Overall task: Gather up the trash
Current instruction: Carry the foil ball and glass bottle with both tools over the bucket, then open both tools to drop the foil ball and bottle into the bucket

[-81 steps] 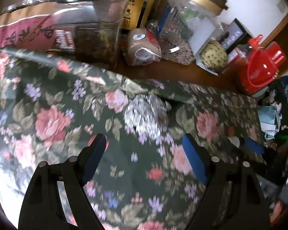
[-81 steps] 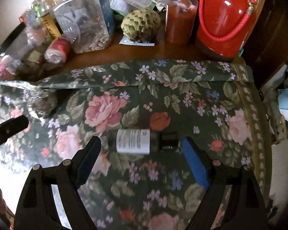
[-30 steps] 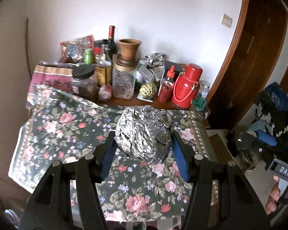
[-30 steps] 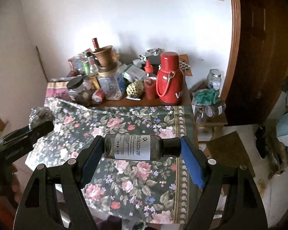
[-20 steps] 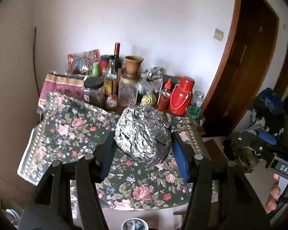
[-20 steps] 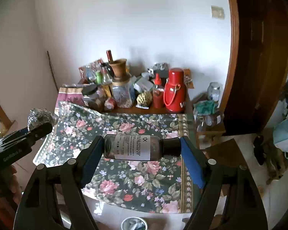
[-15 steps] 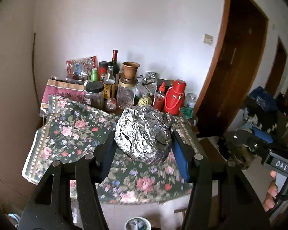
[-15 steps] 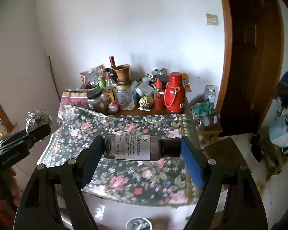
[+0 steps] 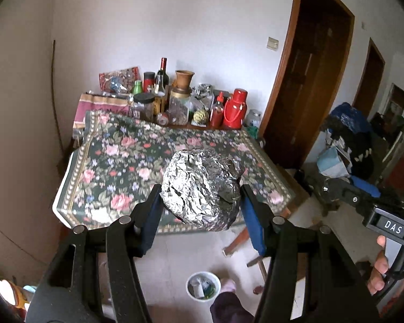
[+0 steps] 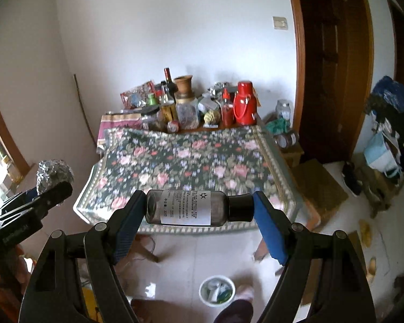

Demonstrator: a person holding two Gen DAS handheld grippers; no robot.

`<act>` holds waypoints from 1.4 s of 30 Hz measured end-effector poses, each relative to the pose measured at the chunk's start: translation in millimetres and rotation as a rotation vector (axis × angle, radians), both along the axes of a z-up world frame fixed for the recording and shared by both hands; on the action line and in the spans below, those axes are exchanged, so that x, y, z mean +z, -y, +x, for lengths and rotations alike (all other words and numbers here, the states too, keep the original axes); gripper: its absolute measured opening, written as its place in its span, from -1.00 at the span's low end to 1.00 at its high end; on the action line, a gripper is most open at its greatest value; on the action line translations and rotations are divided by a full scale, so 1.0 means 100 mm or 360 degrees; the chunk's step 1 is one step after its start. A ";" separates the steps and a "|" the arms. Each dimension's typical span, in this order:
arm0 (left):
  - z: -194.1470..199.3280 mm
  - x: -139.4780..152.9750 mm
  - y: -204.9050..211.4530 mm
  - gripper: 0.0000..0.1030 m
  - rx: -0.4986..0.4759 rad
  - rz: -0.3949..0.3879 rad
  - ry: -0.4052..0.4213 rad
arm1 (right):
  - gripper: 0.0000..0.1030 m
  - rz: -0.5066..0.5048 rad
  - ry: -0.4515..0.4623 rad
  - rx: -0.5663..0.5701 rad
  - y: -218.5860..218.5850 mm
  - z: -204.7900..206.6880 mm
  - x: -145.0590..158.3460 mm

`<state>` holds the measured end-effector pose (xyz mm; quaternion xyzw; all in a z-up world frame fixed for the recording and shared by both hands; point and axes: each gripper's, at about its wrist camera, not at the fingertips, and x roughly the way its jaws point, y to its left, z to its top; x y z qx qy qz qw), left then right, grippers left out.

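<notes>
My left gripper (image 9: 200,202) is shut on a crumpled foil ball (image 9: 202,188) and holds it in the air, off the table's near edge. My right gripper (image 10: 199,210) is shut on a small dark bottle (image 10: 187,207) with a white label and black cap, held sideways in the air. A small white trash bin (image 9: 203,286) with scraps inside stands on the floor below both grippers; it also shows in the right wrist view (image 10: 216,290). The foil ball also shows in the right wrist view (image 10: 54,173), and the right gripper shows in the left wrist view (image 9: 363,196).
A table with a floral cloth (image 9: 121,161) stands ahead, with jars, bottles and a red thermos (image 9: 234,109) crowded at its far edge. A wooden door (image 9: 307,86) is at the right, beside a heap of clothes and bags (image 9: 347,145). The floor is pale tile.
Both grippers closed on their objects, lifted them off the cloth and drew back from the table. The trash bin on the floor has come further into view below.
</notes>
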<state>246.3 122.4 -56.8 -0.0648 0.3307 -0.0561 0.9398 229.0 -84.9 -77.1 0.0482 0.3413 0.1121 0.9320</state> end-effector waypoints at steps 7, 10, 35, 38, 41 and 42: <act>-0.15 -0.22 0.00 0.08 -0.0033 -0.0002 -0.0115 | 0.50 -0.0054 -0.0097 -0.0019 -0.01 -0.16 -0.13; -0.17 -0.36 0.04 0.08 -0.0023 0.0012 -0.0171 | 0.50 -0.0048 -0.0147 -0.0012 0.02 -0.17 -0.26; 0.06 -3.33 0.50 0.08 0.0183 0.0046 -0.0987 | 0.50 -0.0100 -0.0785 0.0390 0.18 0.42 -2.92; 0.07 -3.66 0.51 0.08 0.0202 0.0047 -0.1039 | 0.50 -0.0050 -0.0811 0.0461 0.09 0.48 -3.21; 0.10 -3.95 0.53 0.08 0.0204 0.0057 -0.1079 | 0.50 -0.0054 -0.0804 0.0557 0.00 0.50 -3.43; 0.10 -4.05 0.53 0.08 0.0201 0.0049 -0.1096 | 0.50 -0.0082 -0.0791 0.0576 -0.04 0.51 -3.49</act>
